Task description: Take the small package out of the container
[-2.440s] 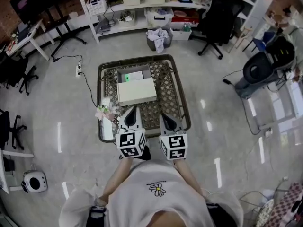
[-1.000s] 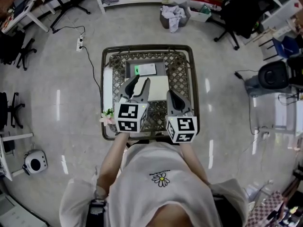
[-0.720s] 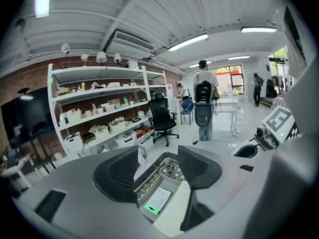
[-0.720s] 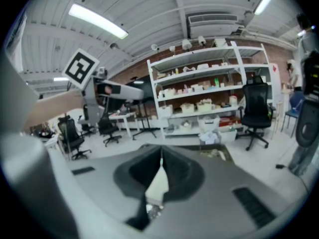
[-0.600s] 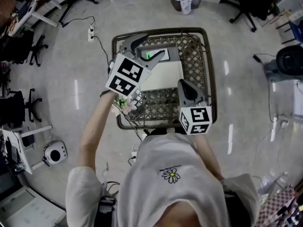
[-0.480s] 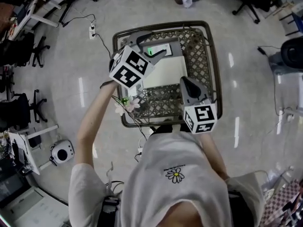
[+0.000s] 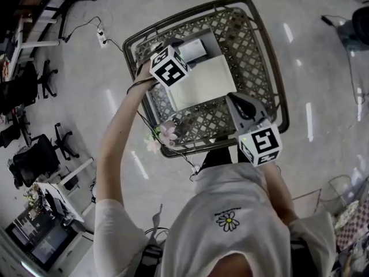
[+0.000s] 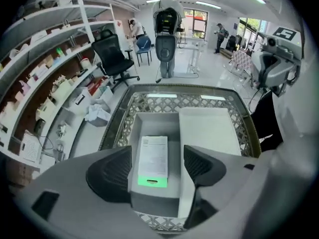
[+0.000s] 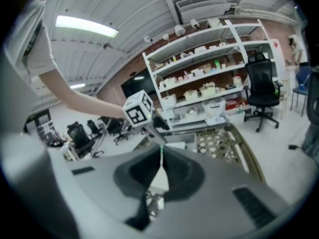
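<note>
The small package [image 8: 153, 158], white with a green tab at its near end, lies flat inside an open grey box [image 8: 152, 125] on a lattice-topped table [image 7: 248, 45]. A white lid [image 8: 209, 131] rests right beside the box. My left gripper [image 8: 155, 168] hovers above the near end of the box. Its jaws are opening and stand wide, one on each side of the package, and the pads touch nothing. Its marker cube [image 7: 170, 65] covers the box's left part in the head view. My right gripper [image 9: 160, 176] is shut and empty, held over the table's near edge.
The table has a raised dark rim [image 7: 202, 150]. A small bunch of flowers [image 7: 164, 134] sits at its near left corner. White shelves [image 8: 45, 83] and a black office chair [image 8: 112, 59] stand left of the table. A power strip with a cable [image 7: 101, 36] lies on the floor.
My left gripper has moved forward from the table's near edge to above the grey box, and its jaws have spread apart. The right gripper has stayed shut at the near edge.
</note>
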`<state>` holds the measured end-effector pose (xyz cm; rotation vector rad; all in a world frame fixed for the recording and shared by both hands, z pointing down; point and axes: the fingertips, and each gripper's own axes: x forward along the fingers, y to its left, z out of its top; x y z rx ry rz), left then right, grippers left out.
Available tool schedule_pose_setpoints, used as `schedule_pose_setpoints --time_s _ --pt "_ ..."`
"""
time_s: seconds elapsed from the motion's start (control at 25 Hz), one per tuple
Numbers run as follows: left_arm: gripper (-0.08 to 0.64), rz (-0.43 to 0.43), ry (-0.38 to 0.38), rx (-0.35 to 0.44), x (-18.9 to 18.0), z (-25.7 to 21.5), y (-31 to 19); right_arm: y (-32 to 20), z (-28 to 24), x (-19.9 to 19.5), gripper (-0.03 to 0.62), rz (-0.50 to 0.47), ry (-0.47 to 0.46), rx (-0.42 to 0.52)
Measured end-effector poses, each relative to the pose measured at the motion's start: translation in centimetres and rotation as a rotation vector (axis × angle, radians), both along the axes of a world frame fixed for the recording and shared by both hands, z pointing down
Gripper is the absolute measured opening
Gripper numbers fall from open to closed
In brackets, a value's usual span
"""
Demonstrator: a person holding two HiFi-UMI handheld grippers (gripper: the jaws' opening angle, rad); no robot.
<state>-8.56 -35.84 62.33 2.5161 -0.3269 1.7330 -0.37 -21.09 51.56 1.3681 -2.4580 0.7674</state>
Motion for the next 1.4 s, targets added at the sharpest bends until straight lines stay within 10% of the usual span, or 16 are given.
schedule_pose_setpoints --time_s 0.52,1.4 --pt "0.329 0.077 -0.124 -0.145 -0.1 9.6 -2.6 -1.2 5.1 0.0 0.032 -0.046 -0.104 -0.088" --pt "0.328 0.092 -0.178 -0.179 0.9 10.7 -2.3 -0.4 5.5 -1.6 0.032 -0.085 -0.121 -0.098"
